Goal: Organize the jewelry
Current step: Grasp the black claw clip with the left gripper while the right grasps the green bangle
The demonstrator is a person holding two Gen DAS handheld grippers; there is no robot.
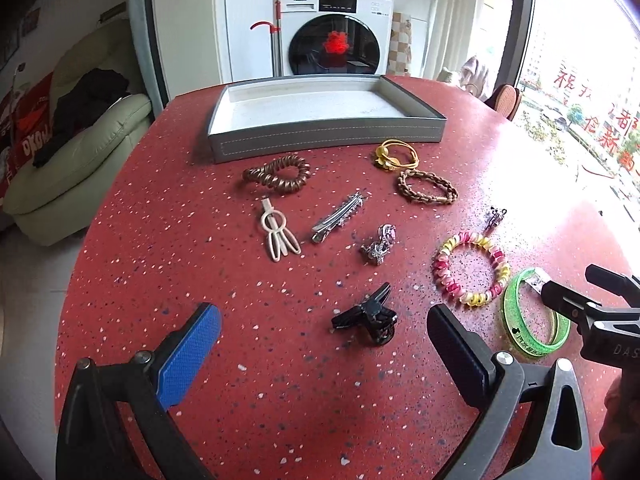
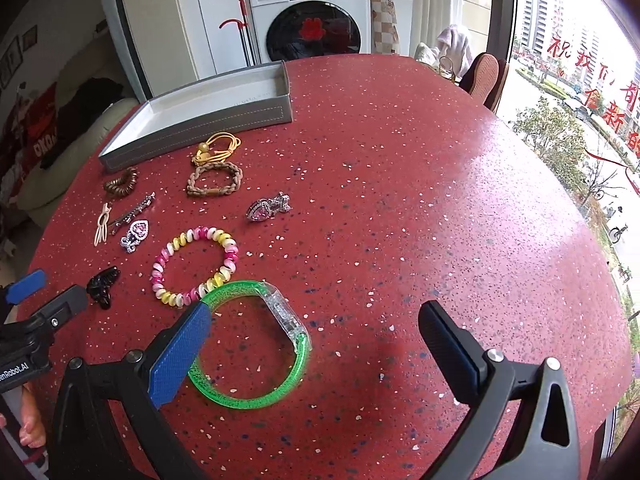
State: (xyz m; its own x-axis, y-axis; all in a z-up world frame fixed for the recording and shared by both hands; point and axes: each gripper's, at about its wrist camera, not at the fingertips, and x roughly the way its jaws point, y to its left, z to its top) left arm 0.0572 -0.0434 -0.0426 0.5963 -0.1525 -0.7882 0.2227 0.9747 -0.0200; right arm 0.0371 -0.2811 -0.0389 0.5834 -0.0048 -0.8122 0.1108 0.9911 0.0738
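While the green bangle (image 2: 256, 344) lies flat on the red speckled table (image 2: 400, 200), my right gripper (image 2: 316, 320) hangs over it with jaws spread wide, gripping nothing — the blue pad (image 2: 180, 356) overlaps the bangle's left rim. Just beside it sits the pink and yellow beaded bracelet (image 2: 195, 266). My left gripper (image 1: 324, 344) is wide open too and empty, the black claw clip (image 1: 366, 316) between its fingers. Farther off — the grey tray (image 1: 320, 120), with the hair ties and clips lying before it.
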